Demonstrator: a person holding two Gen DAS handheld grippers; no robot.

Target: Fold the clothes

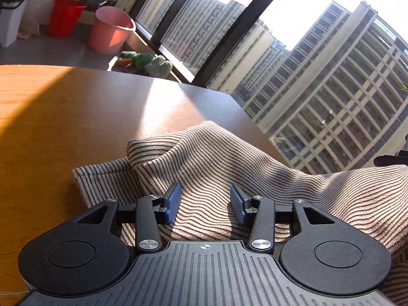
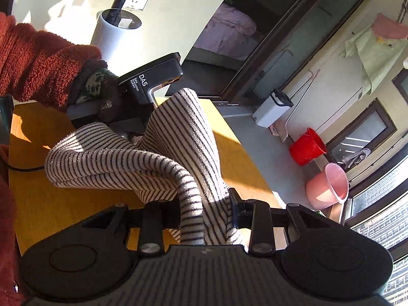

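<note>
A beige garment with thin black stripes [image 1: 216,158] lies bunched on the wooden table [image 1: 63,117]. My left gripper [image 1: 205,201] hangs just over it with its blue pads apart and nothing pinched between them. In the right wrist view the same striped garment [image 2: 178,137] is lifted off the table, and my right gripper [image 2: 206,211] is closed on a thick fold of it. The left gripper's body [image 2: 150,79], held by a hand in a red fleece sleeve, sits behind the raised cloth.
The table's far edge [image 1: 178,84] runs below large windows. A red bucket [image 1: 65,16] and a pink bucket [image 1: 112,29] stand on the floor beyond it, with a white bin [image 1: 11,17] and potted cacti [image 1: 150,62]. A white cylinder appliance [image 2: 114,30] stands by the wall.
</note>
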